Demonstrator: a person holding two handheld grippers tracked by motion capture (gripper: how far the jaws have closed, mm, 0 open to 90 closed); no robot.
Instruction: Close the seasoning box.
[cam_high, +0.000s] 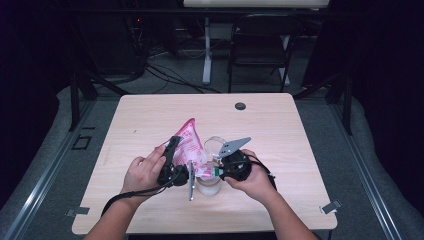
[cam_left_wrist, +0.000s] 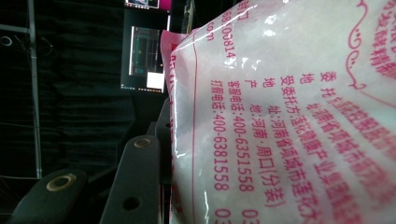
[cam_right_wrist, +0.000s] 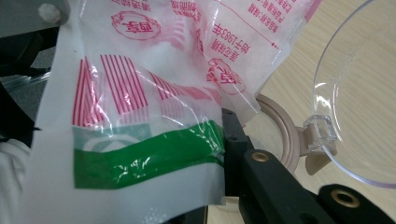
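One pale wooden table (cam_high: 150, 120) carries everything, with a single dark round plug (cam_high: 240, 106) near its far edge. One pink-and-white printed bag (cam_high: 190, 145) is held tilted above the near middle of the table, between two hand-held grippers. The left hand-held gripper (cam_high: 172, 150) clamps the bag's side, its jaws part-way closed on the plastic. The right hand-held gripper (cam_high: 220, 167) has its jaws closed on the bag's lower corner, where a green band (cam_right_wrist: 149, 156) runs across it. Directly beneath the bag stands one clear jar (cam_high: 208, 185), toward the near edge. Its one transparent hinged lid (cam_right_wrist: 359, 93) stands flipped open; the jar's contents look white, though the view is too dim to be sure.
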